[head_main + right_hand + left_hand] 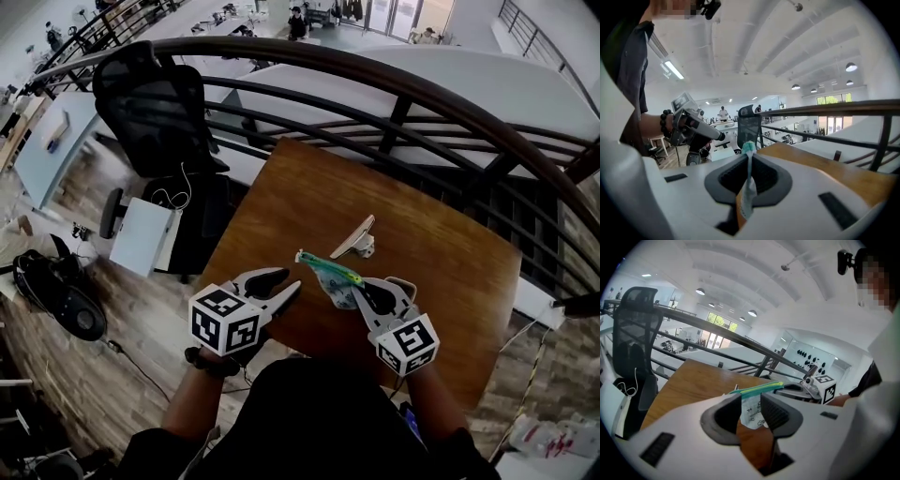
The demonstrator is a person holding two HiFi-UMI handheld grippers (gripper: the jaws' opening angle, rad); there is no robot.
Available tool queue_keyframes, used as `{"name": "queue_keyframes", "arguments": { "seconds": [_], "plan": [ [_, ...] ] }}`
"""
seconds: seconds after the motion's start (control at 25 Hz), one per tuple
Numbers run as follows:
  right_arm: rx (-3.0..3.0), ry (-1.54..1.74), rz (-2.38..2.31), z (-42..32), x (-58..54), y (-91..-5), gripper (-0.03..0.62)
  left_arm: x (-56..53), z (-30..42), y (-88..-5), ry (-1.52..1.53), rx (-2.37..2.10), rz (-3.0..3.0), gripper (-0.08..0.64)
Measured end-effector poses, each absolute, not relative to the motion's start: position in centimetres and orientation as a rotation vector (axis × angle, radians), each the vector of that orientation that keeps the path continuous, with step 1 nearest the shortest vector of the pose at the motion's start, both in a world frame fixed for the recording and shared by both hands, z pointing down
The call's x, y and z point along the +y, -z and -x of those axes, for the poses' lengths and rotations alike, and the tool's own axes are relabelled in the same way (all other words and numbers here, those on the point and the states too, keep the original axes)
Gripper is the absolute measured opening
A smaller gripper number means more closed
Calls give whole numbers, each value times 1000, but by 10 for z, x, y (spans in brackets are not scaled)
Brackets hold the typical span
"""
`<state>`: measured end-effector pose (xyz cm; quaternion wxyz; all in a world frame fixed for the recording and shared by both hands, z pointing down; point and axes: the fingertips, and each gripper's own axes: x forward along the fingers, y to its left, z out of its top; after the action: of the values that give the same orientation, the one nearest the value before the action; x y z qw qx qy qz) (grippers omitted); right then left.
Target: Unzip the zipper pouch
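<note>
Your left tool [749, 403] has its jaws apart. The zipper pouch [751, 411] shows in the gap, and neither pad presses on it. The pouch's green zipper edge [759, 388] runs right to your right tool [787, 387], above the wooden worktop [693, 380].

- left gripper [281, 283]: low, left of centre, pointing right and a little far, nose tipped slightly down; marker cube at its near end.
- left fingers [780, 414]: standing apart. The zipper pouch [751, 409] shows in the gap between them; contact with the pads can't be told.
- left wrist [208, 362]: dark bead band on it, forearm running back to the near side.
- right gripper [372, 296]: just right of the left one, pointing far and slightly left, tips of the two close together.
- right fingers [769, 177]: closed flat on the zipper pouch's thin edge, which stands up between them.
</note>
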<state>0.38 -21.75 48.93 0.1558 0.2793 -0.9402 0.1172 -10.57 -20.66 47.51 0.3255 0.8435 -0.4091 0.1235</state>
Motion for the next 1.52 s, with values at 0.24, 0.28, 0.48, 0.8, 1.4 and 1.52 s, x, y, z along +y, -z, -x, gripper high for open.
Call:
{"name": "queue_keyframes", "arguments": {
  "seconds": [0.24,0.28,0.48,0.8,1.4,1.52],
  "plan": [
    [-2655,-480,-762,0,-217,-518,39,-203,113,-480,-322,-1079,-2179,133],
    [-2650,-476,-774,-3,-217,-520,61,-202,113,-481,-326,-1075,-2177,133],
    [-2680,-496,-909,-31,-230,-506,150,-202,104,-482,-337,-1064,-2180,133],
    [-2692,-474,-1093,-80,-234,-483,120,-215,88,-465,-243,-1096,-2285,130],
    [-2733,-279,-1470,-160,-219,-398,72,-240,84,-407,-5,-1311,-2509,26],
    [-2715,-233,-1561,-179,-215,-385,50,-242,81,-393,48,-1317,-2559,20]
  ]
}}
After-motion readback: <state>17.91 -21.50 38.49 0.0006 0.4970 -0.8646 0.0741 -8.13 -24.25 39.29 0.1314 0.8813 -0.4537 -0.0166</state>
